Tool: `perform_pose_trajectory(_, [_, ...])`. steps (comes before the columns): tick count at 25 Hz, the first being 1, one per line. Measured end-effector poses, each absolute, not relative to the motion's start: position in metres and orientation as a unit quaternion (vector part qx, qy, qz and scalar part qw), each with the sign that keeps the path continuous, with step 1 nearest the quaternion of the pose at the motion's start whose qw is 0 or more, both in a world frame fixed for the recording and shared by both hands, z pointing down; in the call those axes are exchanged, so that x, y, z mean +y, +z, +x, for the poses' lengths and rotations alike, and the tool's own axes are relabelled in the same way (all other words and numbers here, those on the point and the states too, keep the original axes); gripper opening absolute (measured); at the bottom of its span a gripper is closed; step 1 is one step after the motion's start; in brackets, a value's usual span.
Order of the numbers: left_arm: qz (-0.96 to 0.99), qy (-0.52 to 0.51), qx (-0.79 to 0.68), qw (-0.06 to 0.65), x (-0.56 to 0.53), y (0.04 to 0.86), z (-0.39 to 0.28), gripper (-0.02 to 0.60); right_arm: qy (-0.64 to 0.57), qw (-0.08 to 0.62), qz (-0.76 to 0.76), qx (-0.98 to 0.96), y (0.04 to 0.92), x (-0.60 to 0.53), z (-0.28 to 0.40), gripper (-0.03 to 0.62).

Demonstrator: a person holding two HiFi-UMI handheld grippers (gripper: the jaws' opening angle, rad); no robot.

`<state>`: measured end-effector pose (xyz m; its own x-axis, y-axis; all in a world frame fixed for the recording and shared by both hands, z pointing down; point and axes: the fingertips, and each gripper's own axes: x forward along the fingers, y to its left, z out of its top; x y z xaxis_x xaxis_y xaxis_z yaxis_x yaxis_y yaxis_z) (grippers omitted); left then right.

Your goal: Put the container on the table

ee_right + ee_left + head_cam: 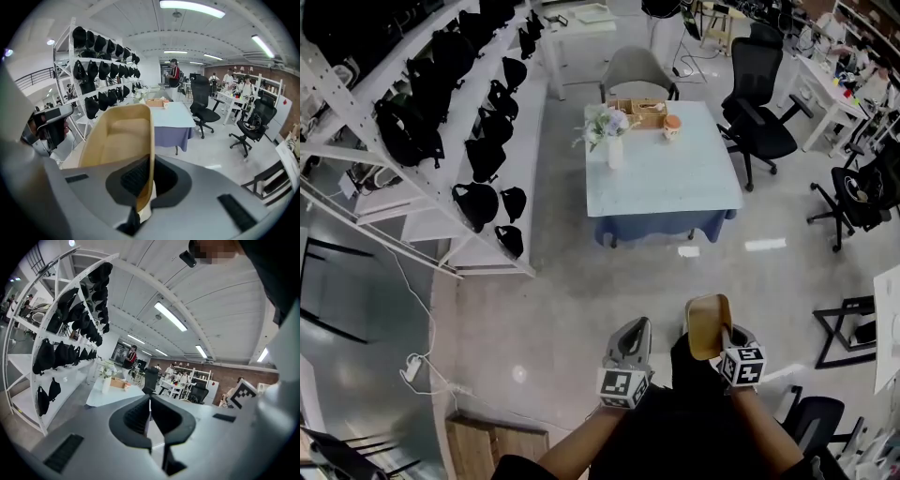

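Right tool [151, 178]: clamped on one thin wall of the tan container [709, 325], held above the floor.
Left tool [150, 414]: closed, empty.
Surface [661, 178]: well ahead, not yet reached.
Risk: the edge-only pinch looked slight, so the container could swing or slip.

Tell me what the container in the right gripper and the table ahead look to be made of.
Container: tan, matte and thin-walled, with soft moulded corners. It looks like pressed paper pulp or bamboo fibre, though it could be plastic. Table: pale, smooth top with a faint sheen, perhaps laminate or glass. A blue cloth hangs below its edge.
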<state>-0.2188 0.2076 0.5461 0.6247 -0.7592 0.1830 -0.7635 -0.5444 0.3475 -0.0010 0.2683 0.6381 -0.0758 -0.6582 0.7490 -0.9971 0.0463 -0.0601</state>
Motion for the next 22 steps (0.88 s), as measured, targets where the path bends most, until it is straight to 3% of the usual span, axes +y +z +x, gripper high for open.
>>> perform_pose_trajectory(11, [0.855, 0.012, -0.477, 0.205, 0.157, 0.564, -0.191, 0.012, 0.317, 0.259, 0.616, -0.674, 0.655, 0.196, 0.05, 0.002])
perform_pose_trajectory(22, [0.851, 0.048, -0.481, 0.207, 0.034, 0.574, -0.068, 0.012, 0.323, 0.24, 0.592, -0.698, 0.665, 0.055, 0.153, 0.002])
